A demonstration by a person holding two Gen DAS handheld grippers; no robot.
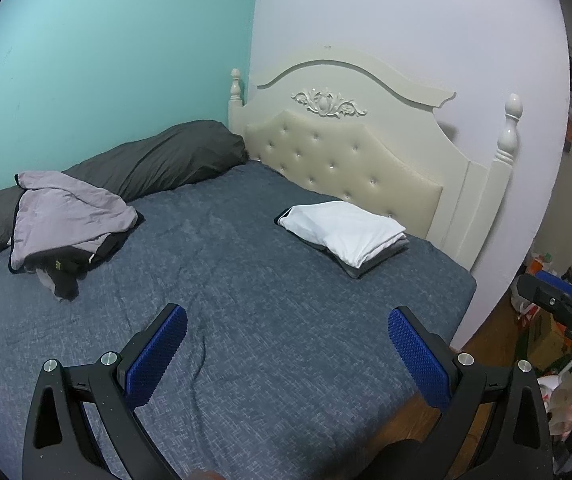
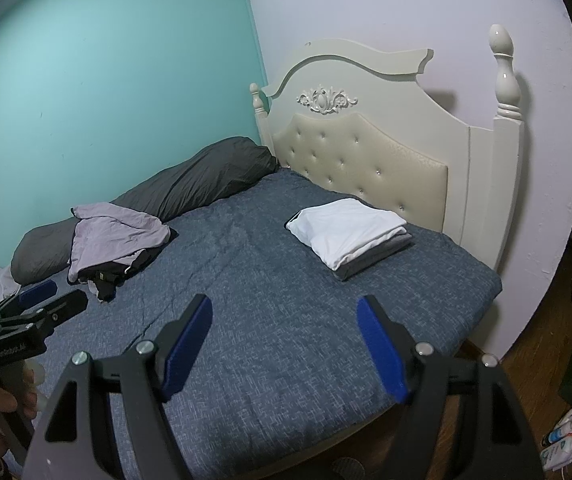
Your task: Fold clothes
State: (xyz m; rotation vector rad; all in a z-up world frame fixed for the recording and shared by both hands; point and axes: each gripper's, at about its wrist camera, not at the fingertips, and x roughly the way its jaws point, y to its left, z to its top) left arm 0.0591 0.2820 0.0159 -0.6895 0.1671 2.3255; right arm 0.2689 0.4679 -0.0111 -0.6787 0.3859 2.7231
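Leftmost, a loose pile (image 1: 68, 220) of lilac and black clothes lies crumpled on the bed (image 1: 246, 300), against a grey pillow (image 1: 158, 156) by the teal wall. Further right, a folded stack (image 1: 344, 232), white on grey, sits near the headboard (image 1: 346, 152). Both the left gripper (image 1: 286, 356) and the right gripper (image 2: 284, 352) hover over the bedspread with jaws spread wide, grasping nothing.
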